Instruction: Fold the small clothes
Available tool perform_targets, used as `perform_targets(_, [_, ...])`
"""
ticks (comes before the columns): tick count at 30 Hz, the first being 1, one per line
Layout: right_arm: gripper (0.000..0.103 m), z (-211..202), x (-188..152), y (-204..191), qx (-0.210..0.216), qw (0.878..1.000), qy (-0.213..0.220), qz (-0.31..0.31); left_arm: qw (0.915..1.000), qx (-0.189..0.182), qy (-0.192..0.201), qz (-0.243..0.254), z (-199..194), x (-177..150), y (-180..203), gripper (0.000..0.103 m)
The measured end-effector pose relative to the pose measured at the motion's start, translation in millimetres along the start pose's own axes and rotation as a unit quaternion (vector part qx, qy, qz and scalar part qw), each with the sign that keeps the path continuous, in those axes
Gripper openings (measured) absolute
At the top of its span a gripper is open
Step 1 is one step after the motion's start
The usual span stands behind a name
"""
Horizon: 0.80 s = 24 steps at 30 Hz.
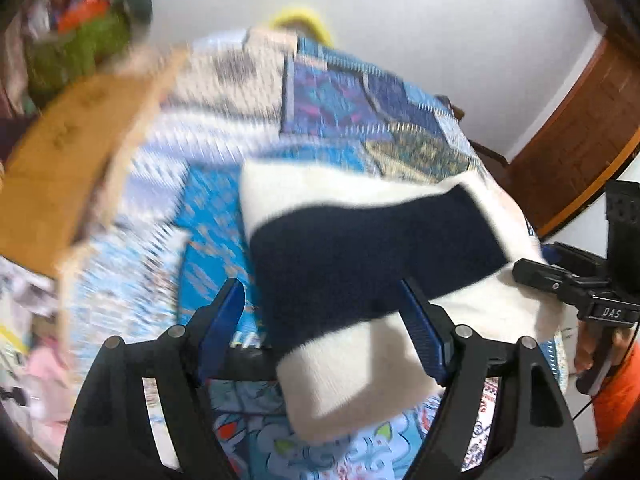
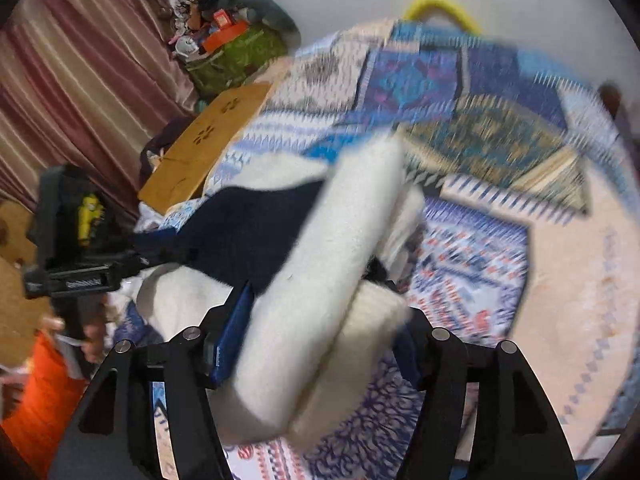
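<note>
A small white knit garment with a wide navy band (image 1: 360, 248) lies across the patterned bed cover (image 1: 336, 100). My left gripper (image 1: 320, 304) is open, its blue pads (image 1: 222, 320) wide apart, with the garment's near end lying between them. My right gripper (image 2: 316, 316) has a thick white fold of the same garment (image 2: 320, 300) between its fingers and lifts it; whether the jaws press on it is unclear. The right gripper also shows at the right edge of the left wrist view (image 1: 560, 280). The left gripper also shows in the right wrist view (image 2: 80, 272).
A brown cardboard sheet (image 1: 68, 152) lies at the bed's left side, with a green bag of clutter (image 2: 236, 56) behind it. A yellow ring (image 2: 440, 4) peeks over the far edge. White wall behind, wooden door (image 1: 568, 148) to the right, striped curtain (image 2: 80, 72) to the left.
</note>
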State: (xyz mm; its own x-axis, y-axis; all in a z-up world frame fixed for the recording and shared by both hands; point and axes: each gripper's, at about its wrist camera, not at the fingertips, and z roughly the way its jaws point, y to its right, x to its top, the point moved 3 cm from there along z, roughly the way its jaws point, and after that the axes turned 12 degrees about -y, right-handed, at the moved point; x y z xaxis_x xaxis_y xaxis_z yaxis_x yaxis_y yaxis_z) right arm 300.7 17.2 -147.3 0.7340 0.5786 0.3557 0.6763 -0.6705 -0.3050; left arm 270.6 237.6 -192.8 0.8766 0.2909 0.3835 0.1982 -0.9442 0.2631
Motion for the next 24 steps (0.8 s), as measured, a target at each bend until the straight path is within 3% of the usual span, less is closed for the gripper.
perform_targets(6, [0.061,-80,-12,-32,-0.026,0.994,0.100,-0.035,0.9943,0.024,0.098,0.035,-87,-11,40,0.077])
perform_targets(10, [0.061,-138,-29,-64,-0.039,0.979,0.186,-0.066,0.9828,0.023,0.172,0.064,-148,-34,78,0.078])
perform_targets(16, [0.061,-201,-77,-112,-0.048,0.949,0.297,-0.097,0.9549,0.041,0.279,0.093,-224,-88,124,0.078])
perform_targets(20, [0.061,-219,-106,-135,-0.076,0.931,0.342,-0.105,0.9294,0.077,0.345,0.106,-254,-132,147,0.078])
perform_targets(24, [0.078,-223,-132,-149,-0.099,0.916,0.376,-0.096,0.9178,0.100,0.372,0.096,-261,-162,155,0.078])
